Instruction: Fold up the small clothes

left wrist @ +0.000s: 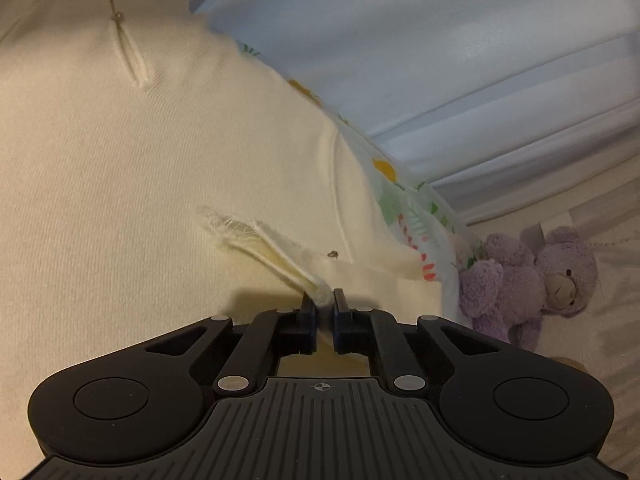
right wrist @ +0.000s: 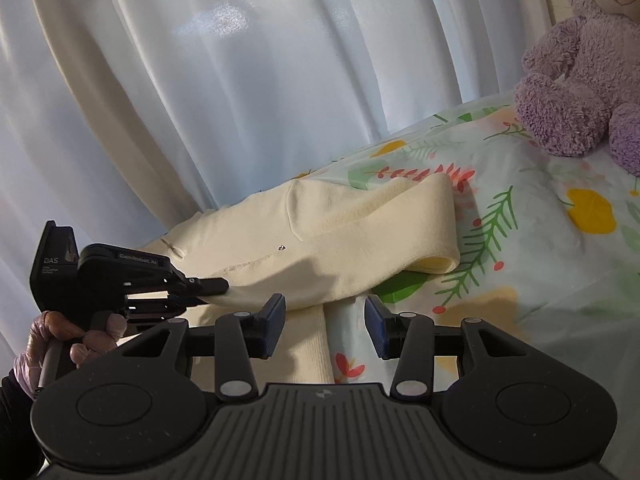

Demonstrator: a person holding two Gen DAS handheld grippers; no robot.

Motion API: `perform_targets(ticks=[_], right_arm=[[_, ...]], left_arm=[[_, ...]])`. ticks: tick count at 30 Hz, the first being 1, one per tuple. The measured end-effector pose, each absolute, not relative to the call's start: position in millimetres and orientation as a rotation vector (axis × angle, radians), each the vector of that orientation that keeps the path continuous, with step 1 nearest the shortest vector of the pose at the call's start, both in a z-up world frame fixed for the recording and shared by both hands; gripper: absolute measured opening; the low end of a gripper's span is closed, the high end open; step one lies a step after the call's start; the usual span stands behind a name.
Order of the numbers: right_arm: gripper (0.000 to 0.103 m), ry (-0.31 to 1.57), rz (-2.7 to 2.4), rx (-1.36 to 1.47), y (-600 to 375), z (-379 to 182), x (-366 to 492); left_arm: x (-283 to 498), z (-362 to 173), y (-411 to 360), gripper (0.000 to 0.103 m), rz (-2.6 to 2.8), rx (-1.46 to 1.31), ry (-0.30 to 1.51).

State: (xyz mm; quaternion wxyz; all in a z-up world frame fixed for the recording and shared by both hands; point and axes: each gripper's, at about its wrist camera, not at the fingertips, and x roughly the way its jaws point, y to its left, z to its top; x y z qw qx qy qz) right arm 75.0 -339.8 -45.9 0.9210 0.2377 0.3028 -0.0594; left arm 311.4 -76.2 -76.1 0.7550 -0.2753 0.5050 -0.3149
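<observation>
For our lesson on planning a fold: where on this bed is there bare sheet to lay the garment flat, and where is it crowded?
Bare floral sheet lies between the cream garment and the purple teddy bear, and in front of the open right hand-held gripper. It is crowded at the curtain side, where the left hand-held gripper pinches the garment.

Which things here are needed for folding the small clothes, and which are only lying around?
Part of the job:
- cream garment
- left gripper, shut on the garment's edge
- right gripper, open, holding nothing

Only lying around:
- purple teddy bear
- floral bedsheet, the surface under the garment
- white curtain
</observation>
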Motion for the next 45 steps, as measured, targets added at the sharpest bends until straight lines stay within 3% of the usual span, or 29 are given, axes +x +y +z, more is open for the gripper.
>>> perform_targets(ticks=[6, 12, 14, 15, 16, 18, 20, 29, 33, 39, 42, 45], right_arm=[[0.045, 0.661, -0.123, 0.49, -336, -52, 101], [0.047, 0.709, -0.107, 0.51, -334, -65, 132], [0.047, 0.73, -0.106, 0.531, -335, -71, 141], [0.047, 0.738, -0.104, 0.543, -335, -74, 146], [0.047, 0.744, -0.103, 0.555, -336, -77, 149], [0.047, 0.75, -0.099, 0.59, -336, -82, 155], [0.047, 0.747, -0.1, 0.619, -337, -85, 160], [0.046, 0.718, -0.139, 0.811, -345, -100, 185], [0.045, 0.7, -0.143, 0.809, -339, -102, 195], [0.026, 0.686, -0.174, 0.832, -336, -103, 206], [0.011, 0.695, -0.202, 0.801, -335, -106, 214], [0.007, 0.69, -0.23, 0.731, -331, -105, 216]], left_arm=[[320, -22, -15, 0.009, -0.589, -0.47, 0.864], [341, -62, 37, 0.01, -0.415, -0.378, 0.92], [345, -76, 44, 0.023, -0.43, -0.451, 0.943], [348, -84, 46, 0.043, -0.442, -0.49, 0.954], [350, -88, 48, 0.048, -0.444, -0.521, 0.954], [357, -96, 44, 0.045, -0.448, -0.569, 0.962], [364, -98, 39, 0.005, -0.462, -0.587, 0.974], [364, -36, 59, 0.006, -0.426, -0.494, 0.734], [373, -33, 75, 0.006, -0.396, -0.507, 0.716], [380, -52, 86, 0.006, -0.363, -0.523, 0.769], [382, -59, 85, 0.006, -0.364, -0.497, 0.782], [384, -63, 82, 0.006, -0.364, -0.466, 0.781]])
